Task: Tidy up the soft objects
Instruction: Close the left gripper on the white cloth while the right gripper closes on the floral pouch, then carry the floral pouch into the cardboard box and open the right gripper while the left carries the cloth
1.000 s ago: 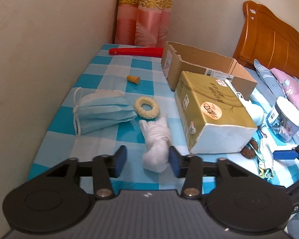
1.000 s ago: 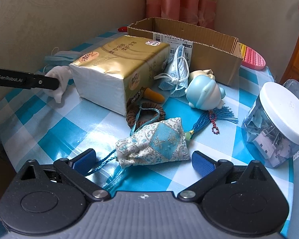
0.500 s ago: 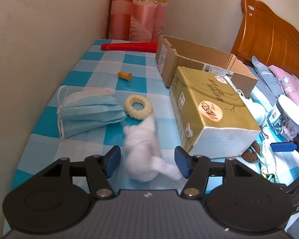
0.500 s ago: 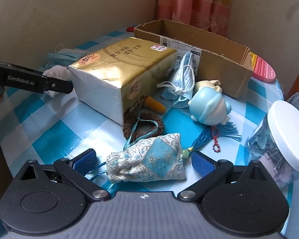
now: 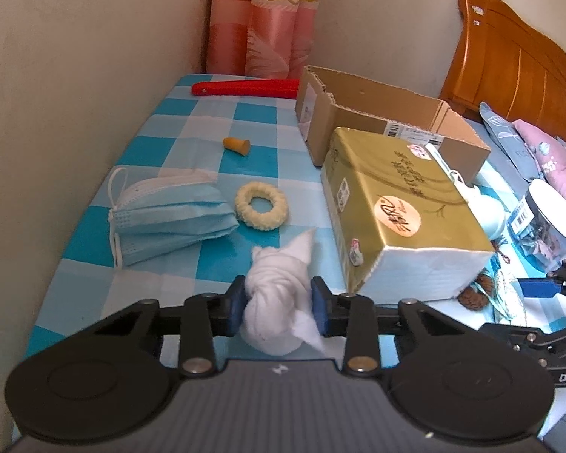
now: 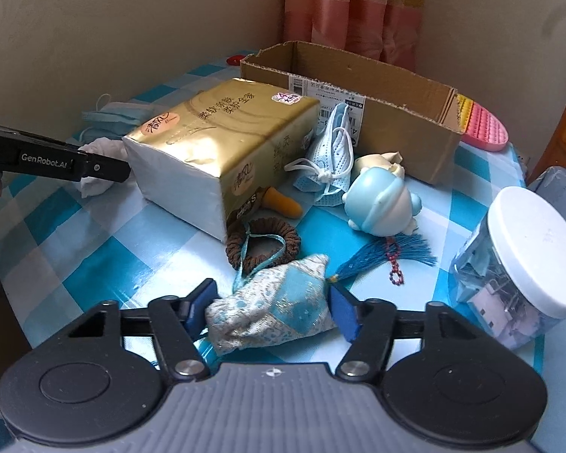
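The left gripper [image 5: 277, 306] has just been closing, and its 2 blue fingers [image 5: 233, 307] now press on both sides of a knotted white cloth [image 5: 279, 294]. The cloth sits between the pads with its knot bulging toward the camera and its pointed tail stretching away over the checked desk [image 5: 162, 283].

The right gripper [image 6: 271, 307] has also just been closing. Its fingers [image 6: 341, 311] flank an embroidered blue sachet [image 6: 271, 311] that lies crosswise between them; the pad on the right side of the view touches the sachet's end by the tassel, the other pad sits at its opposite end, and I cannot tell how firmly they squeeze.

Just beyond the white cloth lie a cream scrunchie [image 5: 261, 206] and a folded blue face mask [image 5: 166, 219], with a small orange cone [image 5: 237, 146] farther off. Right of them stands a gold tissue pack [image 5: 400, 207], and behind it an open cardboard box [image 5: 377, 120].

Beyond the sachet lie a brown hair tie [image 6: 264, 243], a blue tassel [image 6: 392, 255], a pale blue toy [image 6: 381, 207] and another mask [image 6: 330, 158]. A clear jar with a white lid [image 6: 524, 264] stands at the right.
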A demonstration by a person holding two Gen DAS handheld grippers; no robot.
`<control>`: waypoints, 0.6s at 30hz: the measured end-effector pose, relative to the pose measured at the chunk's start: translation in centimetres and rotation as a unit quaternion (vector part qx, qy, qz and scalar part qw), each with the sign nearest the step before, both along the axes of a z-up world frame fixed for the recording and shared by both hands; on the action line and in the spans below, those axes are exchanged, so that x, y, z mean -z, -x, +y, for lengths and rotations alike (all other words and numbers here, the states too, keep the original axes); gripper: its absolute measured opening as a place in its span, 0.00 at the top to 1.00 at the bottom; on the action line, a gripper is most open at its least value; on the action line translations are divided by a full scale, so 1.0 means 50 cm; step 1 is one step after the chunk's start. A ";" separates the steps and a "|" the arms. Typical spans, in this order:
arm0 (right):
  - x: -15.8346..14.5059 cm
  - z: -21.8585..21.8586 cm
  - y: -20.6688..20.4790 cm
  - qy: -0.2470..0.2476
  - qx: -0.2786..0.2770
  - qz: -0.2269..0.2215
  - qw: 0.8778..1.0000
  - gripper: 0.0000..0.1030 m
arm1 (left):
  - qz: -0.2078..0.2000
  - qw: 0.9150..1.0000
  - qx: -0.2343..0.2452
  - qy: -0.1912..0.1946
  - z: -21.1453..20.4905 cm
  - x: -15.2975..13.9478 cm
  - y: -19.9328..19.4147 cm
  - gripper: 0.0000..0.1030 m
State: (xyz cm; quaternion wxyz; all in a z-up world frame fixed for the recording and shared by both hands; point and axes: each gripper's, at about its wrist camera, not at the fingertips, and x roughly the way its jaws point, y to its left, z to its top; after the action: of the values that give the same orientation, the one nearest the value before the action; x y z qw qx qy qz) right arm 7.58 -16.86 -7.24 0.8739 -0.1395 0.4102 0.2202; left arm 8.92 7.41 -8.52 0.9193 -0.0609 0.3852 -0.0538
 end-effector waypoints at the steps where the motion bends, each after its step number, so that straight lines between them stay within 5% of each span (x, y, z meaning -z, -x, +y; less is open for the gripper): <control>1: -0.003 -0.001 0.004 0.000 0.001 -0.001 1.000 0.36 | 0.000 1.000 0.001 0.001 0.000 -0.002 0.002 0.67; 18: -0.093 -0.027 0.070 -0.007 0.002 -0.040 0.999 0.43 | -0.018 0.999 0.044 -0.019 -0.029 -0.096 0.084 0.68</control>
State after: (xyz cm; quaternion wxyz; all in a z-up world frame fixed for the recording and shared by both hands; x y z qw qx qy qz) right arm 4.10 -18.21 -2.60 0.8909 -0.1418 0.3737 0.2157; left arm 4.70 5.98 -3.72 0.9239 -0.0256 0.3715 -0.0885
